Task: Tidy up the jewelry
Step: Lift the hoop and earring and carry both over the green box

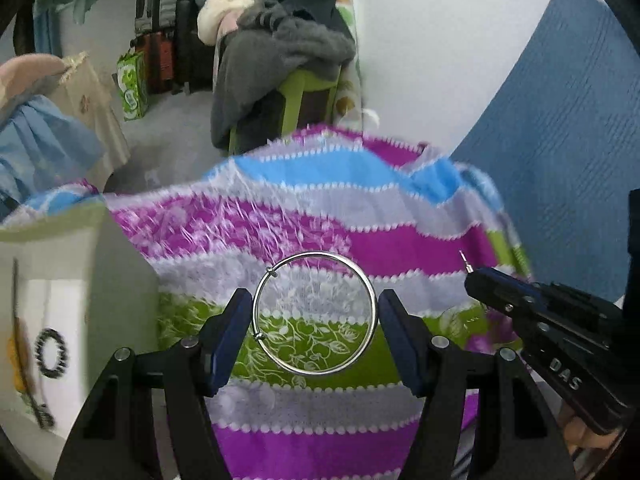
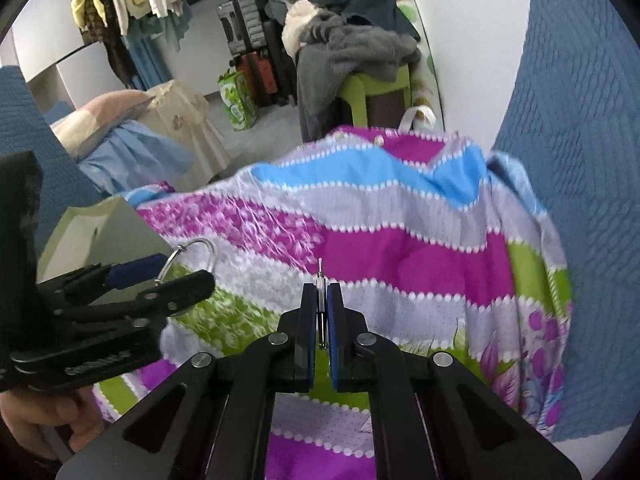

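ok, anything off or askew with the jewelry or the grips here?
Nothing damaged or spilled. The left gripper holds a silver bangle flat across its width between both pads. The right gripper pinches a thin silver pin-like piece, its tip poking past the fingers. Only oddity: the white box at left is motion-blurred.

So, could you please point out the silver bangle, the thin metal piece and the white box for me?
silver bangle (image 1: 374,304): left wrist view, right side of the ring.
thin metal piece (image 2: 319,280): right wrist view, upper shaft above the pads.
white box (image 1: 120,280): left wrist view, its side wall.
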